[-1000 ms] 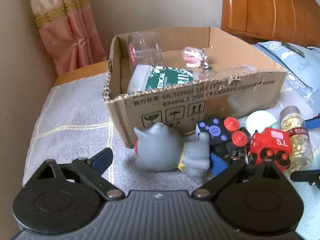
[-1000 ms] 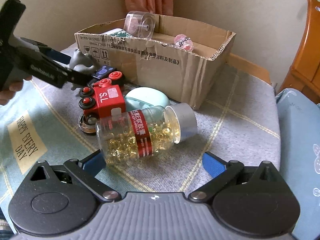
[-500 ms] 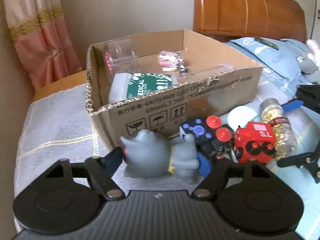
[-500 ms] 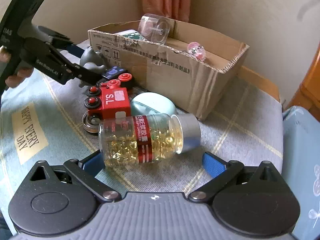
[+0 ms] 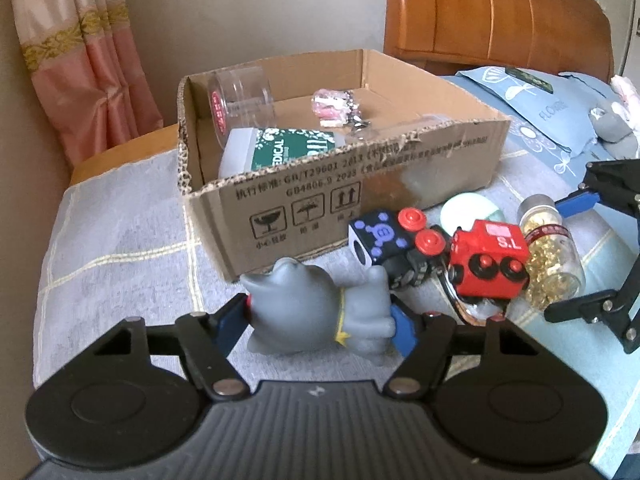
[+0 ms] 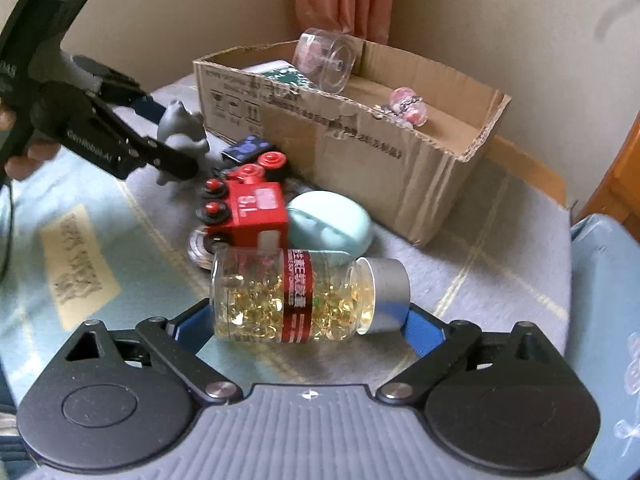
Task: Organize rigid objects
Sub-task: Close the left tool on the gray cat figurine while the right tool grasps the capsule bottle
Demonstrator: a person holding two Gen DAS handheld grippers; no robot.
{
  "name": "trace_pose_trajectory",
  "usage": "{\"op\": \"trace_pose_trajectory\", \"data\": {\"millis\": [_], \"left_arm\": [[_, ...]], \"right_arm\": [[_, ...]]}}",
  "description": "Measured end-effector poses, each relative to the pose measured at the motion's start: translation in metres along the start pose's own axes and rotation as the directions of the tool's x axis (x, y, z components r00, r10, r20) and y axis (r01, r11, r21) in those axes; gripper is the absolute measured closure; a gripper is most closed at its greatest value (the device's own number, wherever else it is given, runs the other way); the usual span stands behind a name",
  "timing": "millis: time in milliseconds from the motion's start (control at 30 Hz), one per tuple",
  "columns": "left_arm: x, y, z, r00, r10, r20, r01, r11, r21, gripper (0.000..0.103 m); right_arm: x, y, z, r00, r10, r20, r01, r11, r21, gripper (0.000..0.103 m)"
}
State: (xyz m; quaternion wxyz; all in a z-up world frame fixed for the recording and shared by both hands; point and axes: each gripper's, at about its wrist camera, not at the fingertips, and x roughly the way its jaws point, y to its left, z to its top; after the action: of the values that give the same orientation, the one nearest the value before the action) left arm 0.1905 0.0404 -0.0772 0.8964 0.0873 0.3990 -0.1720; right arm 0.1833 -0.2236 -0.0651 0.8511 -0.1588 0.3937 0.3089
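**A:** Where was the grey rubbery animal figure (image 5: 320, 312)?

**B:** It lay on its side on the grey checked cloth (image 5: 120, 248), just in front of the open cardboard box (image 5: 400, 200). The left hand-held gripper (image 5: 320, 320) was closing on it, blue pads against head and rump. It looked light and slightly squashy, so a hold across the thick body seemed safest.

**A:** And the clear capsule bottle with the red label and silver cap (image 6: 296, 296)?

**B:** It lay on its side, near the red toy train (image 6: 248, 208) and the pale-green oval case (image 6: 332, 224). The right hand-held gripper (image 6: 304, 320) was wide, narrowing lengthwise around it; I couldn't tell whether both pads touched it. It was probably hard, smooth and apt to roll, and the loose capsules would likely shift. End-to-end contact might slip, so I judged the labelled middle safer.
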Motion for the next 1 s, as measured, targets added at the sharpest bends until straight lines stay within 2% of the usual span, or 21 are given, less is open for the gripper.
{"op": "trace_pose_trajectory", "data": {"millis": [267, 600, 700, 833, 1000], "left_arm": [[0.006, -0.004, 0.003, 1.0, 0.019, 0.013, -0.019, 1.0, 0.024, 0.029], [0.012, -0.004, 0.004, 1.0, 0.013, -0.003, -0.013, 1.0, 0.028, 0.028], [0.011, -0.003, 0.005, 1.0, 0.011, -0.017, -0.011, 1.0, 0.004, 0.031], [0.007, -0.003, 0.006, 0.999, 0.012, -0.037, -0.012, 1.0, -0.004, 0.031], [-0.004, -0.003, 0.011, 0.995, 0.006, -0.103, -0.007, 1.0, -0.006, 0.032]], "right_arm": [[-0.001, 0.001, 0.003, 1.0, -0.016, 0.013, 0.015, 0.996, 0.083, 0.002], [0.003, 0.011, 0.006, 0.997, -0.071, -0.005, 0.071, 0.994, 0.079, 0.002], [0.004, 0.014, 0.009, 0.996, -0.087, -0.016, 0.088, 0.993, 0.083, 0.006], [0.002, 0.018, 0.01, 0.994, -0.104, -0.038, 0.106, 0.993, 0.058, 0.006], [-0.006, 0.018, 0.012, 0.993, -0.105, -0.061, 0.109, 0.993, 0.054, 0.007]]}}
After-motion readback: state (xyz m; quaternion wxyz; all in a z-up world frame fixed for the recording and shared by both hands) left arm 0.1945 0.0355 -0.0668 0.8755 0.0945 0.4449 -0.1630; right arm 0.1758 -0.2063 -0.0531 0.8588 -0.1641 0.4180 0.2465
